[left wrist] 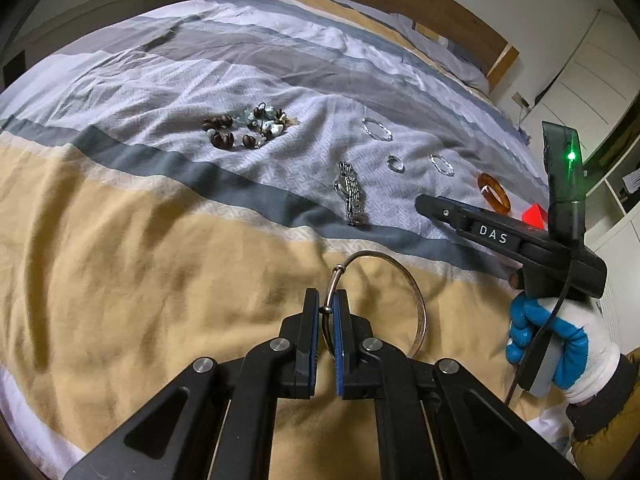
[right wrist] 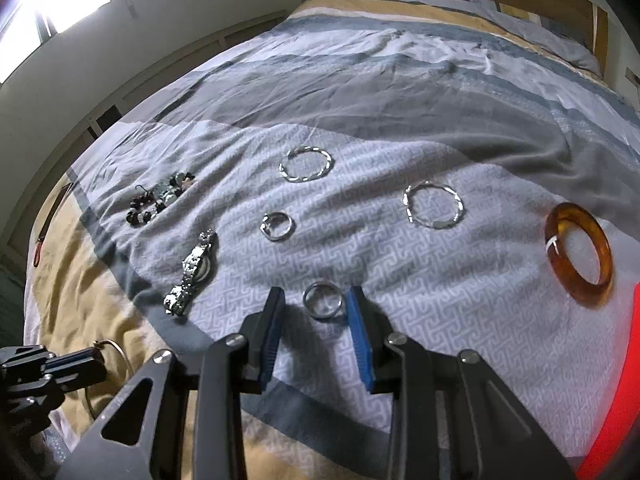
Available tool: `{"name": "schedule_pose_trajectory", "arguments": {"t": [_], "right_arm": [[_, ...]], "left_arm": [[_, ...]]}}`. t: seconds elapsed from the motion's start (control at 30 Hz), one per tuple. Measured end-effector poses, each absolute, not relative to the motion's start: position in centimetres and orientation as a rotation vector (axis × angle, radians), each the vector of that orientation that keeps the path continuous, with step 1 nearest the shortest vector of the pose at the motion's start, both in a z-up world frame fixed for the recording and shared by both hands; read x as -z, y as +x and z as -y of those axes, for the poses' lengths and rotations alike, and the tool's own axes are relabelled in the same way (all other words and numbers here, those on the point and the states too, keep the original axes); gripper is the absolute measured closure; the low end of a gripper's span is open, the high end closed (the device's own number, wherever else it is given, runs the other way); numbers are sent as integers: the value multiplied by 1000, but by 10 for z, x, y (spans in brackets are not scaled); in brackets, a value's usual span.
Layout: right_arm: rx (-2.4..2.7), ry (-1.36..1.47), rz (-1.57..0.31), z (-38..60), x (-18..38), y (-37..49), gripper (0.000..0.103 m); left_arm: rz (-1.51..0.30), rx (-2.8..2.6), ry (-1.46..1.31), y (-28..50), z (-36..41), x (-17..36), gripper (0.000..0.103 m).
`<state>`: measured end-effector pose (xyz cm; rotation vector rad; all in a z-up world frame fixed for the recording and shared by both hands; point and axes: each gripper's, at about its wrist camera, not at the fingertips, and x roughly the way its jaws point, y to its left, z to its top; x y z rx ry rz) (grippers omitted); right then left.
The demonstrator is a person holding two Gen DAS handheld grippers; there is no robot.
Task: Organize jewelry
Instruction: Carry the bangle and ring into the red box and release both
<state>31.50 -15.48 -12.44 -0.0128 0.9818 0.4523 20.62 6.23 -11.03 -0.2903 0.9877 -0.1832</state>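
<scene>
My left gripper (left wrist: 328, 300) is shut on a large metal hoop ring (left wrist: 416, 304), held upright above the yellow part of the bedspread; it also shows at the lower left of the right wrist view (right wrist: 116, 350). My right gripper (right wrist: 316, 300) is open, its jaws on either side of a small silver ring (right wrist: 323, 300) that lies on the patterned grey fabric. A silver watch (right wrist: 192, 276), a smaller silver ring (right wrist: 277, 226), two twisted silver bangles (right wrist: 307, 165) (right wrist: 434, 205), an amber bangle (right wrist: 578, 254) and beaded bracelets (right wrist: 160, 200) lie on the bed.
The striped bedspread (left wrist: 140, 260) is rumpled. A wooden headboard (left wrist: 460, 12) stands at the far end. A red object (right wrist: 616, 380) sits at the right edge, by the amber bangle. White cabinets (left wrist: 592, 80) stand beyond the bed.
</scene>
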Motion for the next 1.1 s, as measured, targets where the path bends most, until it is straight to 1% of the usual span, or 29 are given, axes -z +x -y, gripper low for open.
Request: {"name": "schedule_pose_trajectory", "arguments": {"t": [0.1,0.27,0.5,0.63,0.8,0.97,1.1], "right_arm": [[-453,6,-971,161,122,312,84],[-456,39,-919,182,100,295,84],[-395,76,-855,253,62,258,84],[-302,80,-842,318,48,236,84],[-146,86,-868,405,53,227,84],[-55,95,-883,458,63,236,84],[-25,93,-891,482,72,251,84]], "left_arm": [[-981,187,-282,205,-59,106,97],[-966,209,-269,202,-45,92,97],[-956,317,-235,204,9,71,97],[-952,408,-187,211,62,63,97],[-949,556,-129,229,147,55,97],[-945,649,-33,256,241,58,97],[-954,647,61,275,299,72,97]]}}
